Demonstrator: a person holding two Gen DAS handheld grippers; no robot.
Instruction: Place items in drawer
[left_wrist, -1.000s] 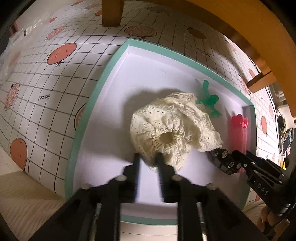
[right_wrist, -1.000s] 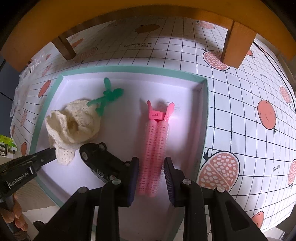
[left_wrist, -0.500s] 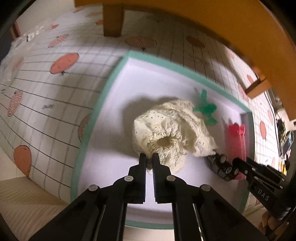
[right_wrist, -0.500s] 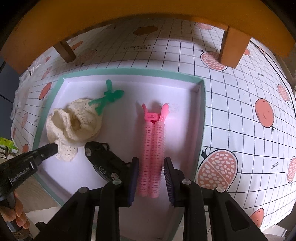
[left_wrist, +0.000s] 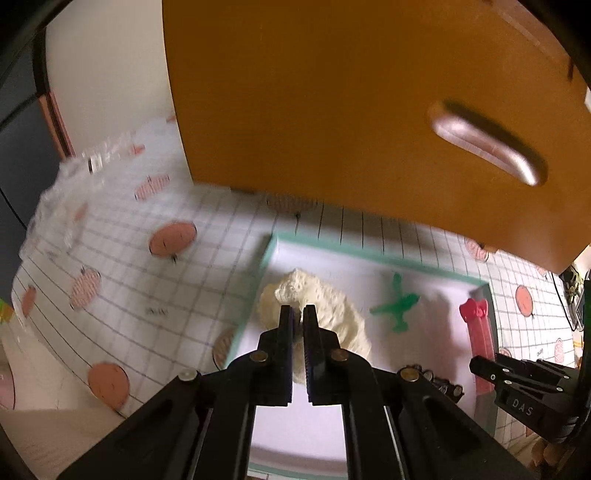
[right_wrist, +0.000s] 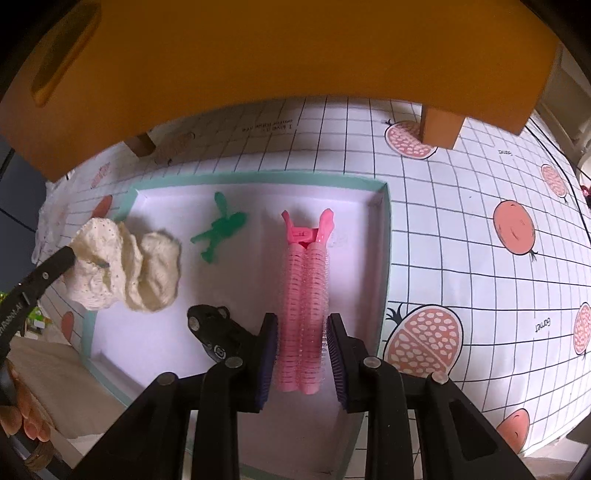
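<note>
Cream lace fabric piece (right_wrist: 125, 273), crumpled, pinched at its upper left edge by my left hand-held gripper (left_wrist: 298, 317), its bulk hanging slack beyond the tips over the left part of the tray (right_wrist: 384, 236). Pink hair-roller clip (right_wrist: 304, 295), two ribbed cylinders side by side, lies lengthwise between the pads of my right hand-held gripper (right_wrist: 301, 354), its hinged end pointing away. Orange drawer front (left_wrist: 332, 103) with an oval recessed handle looms beyond both tools, above the tray.

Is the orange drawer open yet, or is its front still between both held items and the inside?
Closed, by the look of it: the drawer front faces both the scrunchie in the left gripper and the pink roller clip in the right gripper.
</note>
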